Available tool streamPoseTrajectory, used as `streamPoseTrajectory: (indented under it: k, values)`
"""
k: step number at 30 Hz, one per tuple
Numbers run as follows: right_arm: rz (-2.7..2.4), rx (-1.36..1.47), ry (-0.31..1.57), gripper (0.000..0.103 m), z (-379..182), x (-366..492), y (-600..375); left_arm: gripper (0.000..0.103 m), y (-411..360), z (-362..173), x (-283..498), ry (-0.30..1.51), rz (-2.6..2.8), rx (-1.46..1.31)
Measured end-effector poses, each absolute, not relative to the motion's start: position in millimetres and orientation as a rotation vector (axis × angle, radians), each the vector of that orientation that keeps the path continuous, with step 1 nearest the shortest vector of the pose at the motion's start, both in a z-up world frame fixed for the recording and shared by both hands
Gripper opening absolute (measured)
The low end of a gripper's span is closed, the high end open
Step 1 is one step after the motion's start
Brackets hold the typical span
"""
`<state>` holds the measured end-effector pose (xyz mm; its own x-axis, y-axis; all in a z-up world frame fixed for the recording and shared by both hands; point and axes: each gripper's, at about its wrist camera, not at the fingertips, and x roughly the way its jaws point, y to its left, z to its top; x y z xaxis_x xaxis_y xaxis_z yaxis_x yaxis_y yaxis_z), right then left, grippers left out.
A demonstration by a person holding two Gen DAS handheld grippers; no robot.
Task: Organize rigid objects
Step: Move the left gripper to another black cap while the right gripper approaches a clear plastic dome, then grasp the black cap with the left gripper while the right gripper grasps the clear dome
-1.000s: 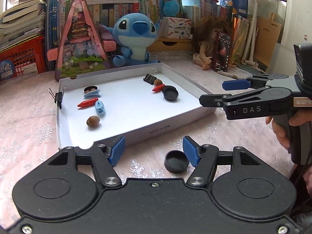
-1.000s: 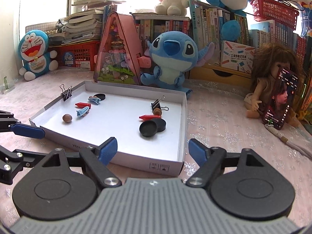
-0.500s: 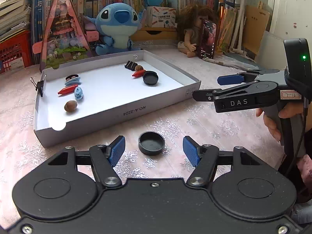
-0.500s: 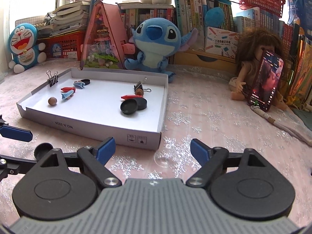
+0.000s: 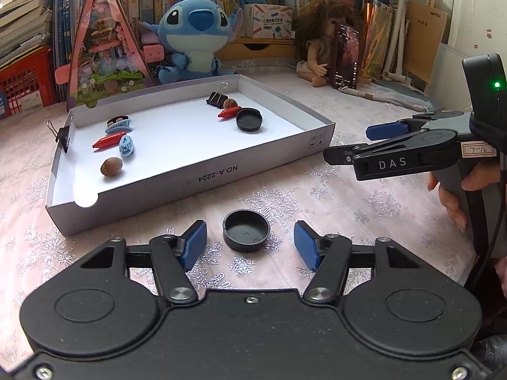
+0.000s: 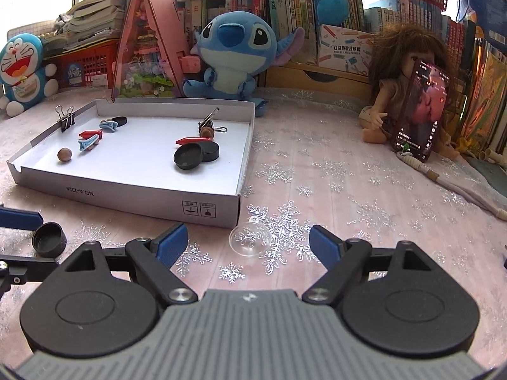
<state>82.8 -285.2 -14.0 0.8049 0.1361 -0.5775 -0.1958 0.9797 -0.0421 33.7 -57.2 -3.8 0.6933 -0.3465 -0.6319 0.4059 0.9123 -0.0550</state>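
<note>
A black round cap (image 5: 246, 229) lies hollow side up on the pink cloth in front of the white cardboard tray (image 5: 202, 174). My left gripper (image 5: 250, 239) straddles it; its jaws are closing, and the blue pads stand clear of the cap on both sides. In the right wrist view a clear plastic ball (image 6: 250, 240) rests on the cloth between the wide-open fingers of my right gripper (image 6: 248, 242), untouched. The same cap (image 6: 49, 239) shows there at the left, beside the left gripper's blue pad (image 6: 19, 218). My right gripper (image 5: 347, 142) hovers right of the tray.
The tray (image 6: 126, 193) holds red crayons, blue hair clips, nuts, black caps (image 6: 188, 156) and binder clips. Behind it stand a blue plush toy (image 6: 234, 53), a pink triangular toy house (image 6: 149, 53), a doll with a phone (image 6: 418, 107) and bookshelves. A hand (image 5: 453, 196) grips the right tool.
Both grippers have sunk towards the cloth. The black cap now sits centred between the left fingers, which have narrowed. The clear ball has come in between the right fingers.
</note>
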Motion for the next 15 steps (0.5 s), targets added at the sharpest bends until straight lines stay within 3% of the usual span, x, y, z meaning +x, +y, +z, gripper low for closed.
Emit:
streamPoseTrajectory:
  k: [9, 15]
  values:
    - [0.183, -0.093, 0.626, 0.089, -17.0, 87.0, -284.5, 0.045, -59.9, -6.1, 35.0, 0.676, -0.414, 0.091]
    - [0.172, -0.081, 0.642, 0.08, -20.4, 91.0, -284.1, 0.038, -59.2, -6.8, 35.2, 0.667, -0.406, 0.088]
